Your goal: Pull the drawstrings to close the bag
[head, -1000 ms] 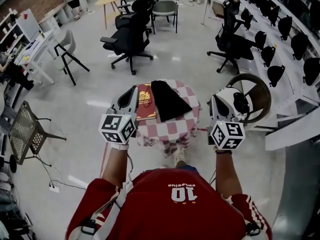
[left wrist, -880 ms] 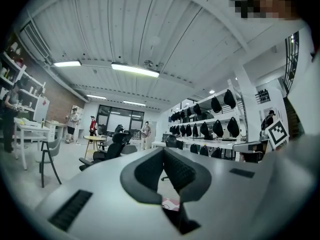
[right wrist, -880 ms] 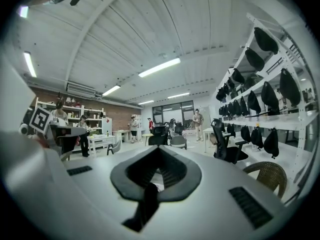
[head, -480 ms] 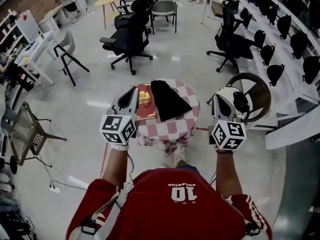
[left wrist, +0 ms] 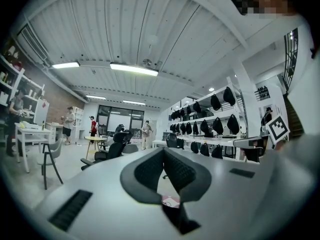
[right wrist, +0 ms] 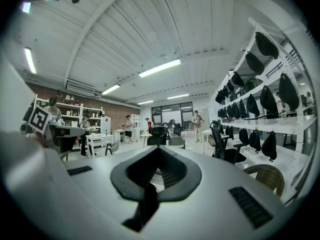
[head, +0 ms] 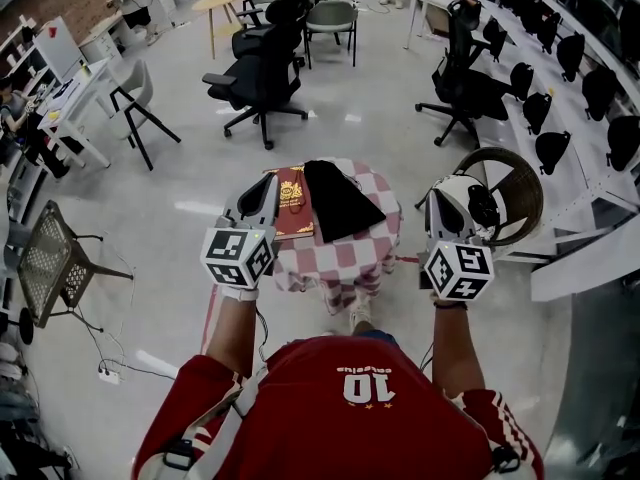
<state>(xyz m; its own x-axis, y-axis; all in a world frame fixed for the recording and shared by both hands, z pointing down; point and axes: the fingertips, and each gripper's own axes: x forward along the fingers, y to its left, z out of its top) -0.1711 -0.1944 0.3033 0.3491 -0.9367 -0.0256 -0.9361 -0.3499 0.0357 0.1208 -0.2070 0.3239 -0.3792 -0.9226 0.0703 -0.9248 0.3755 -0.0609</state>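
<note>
Over the last second nothing has shifted: both hands, the book and the bag sit where they were, so the bag is no nearer to drawn shut than it was; I cannot tell from here whether its mouth is open or cinched. My left gripper (head: 262,190) points level over the left edge of the checked table (head: 350,258), jaws pressed together on nothing; just right of it lies the red book (head: 291,203); next to that the black bag (head: 338,200), flat on the cloth, drawstrings too small to see; my right gripper (head: 447,196) hangs level off the table's right side, closed and empty.
</note>
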